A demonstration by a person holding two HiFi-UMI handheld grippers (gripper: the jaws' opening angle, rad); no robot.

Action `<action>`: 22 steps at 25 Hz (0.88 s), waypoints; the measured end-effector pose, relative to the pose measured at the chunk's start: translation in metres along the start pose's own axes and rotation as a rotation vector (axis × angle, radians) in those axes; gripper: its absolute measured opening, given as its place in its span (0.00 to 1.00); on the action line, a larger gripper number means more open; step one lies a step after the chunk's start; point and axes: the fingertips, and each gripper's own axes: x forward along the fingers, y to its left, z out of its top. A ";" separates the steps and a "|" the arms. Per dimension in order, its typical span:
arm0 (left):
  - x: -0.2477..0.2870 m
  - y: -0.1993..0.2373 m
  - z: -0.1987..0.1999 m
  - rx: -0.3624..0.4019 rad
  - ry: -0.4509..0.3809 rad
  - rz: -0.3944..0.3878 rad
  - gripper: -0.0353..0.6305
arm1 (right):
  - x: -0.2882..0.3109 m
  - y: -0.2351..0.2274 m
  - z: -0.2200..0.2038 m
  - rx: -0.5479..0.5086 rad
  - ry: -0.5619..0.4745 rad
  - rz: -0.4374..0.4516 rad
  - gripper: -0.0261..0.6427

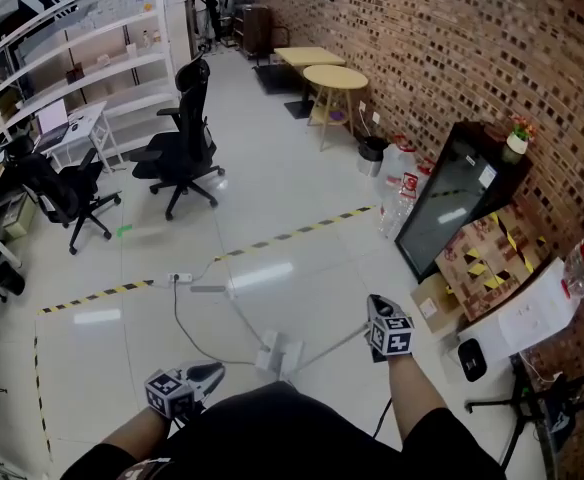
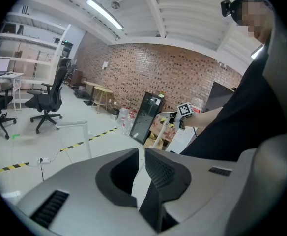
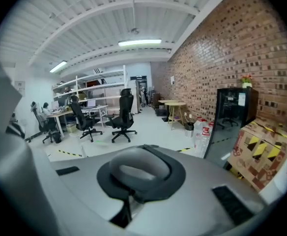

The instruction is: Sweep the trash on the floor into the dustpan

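Jaws of the right gripper (image 1: 380, 320) are closed on a pale broom handle (image 1: 332, 348) that slants down and left to the floor. There the white dustpan (image 1: 269, 353) stands just beside the broom's foot, between the two grippers. The left gripper (image 2: 139, 178), at near left, has its jaws slightly apart with nothing between them.

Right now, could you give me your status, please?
Left hand-held gripper open, empty. Right hand-held gripper shut on broom handle. Dustpan standing ahead. Cable across floor nearby.
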 end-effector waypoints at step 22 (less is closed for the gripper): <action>0.023 -0.045 0.000 -0.020 -0.092 -0.152 0.10 | -0.204 -0.027 0.004 -0.054 -0.002 -0.160 0.04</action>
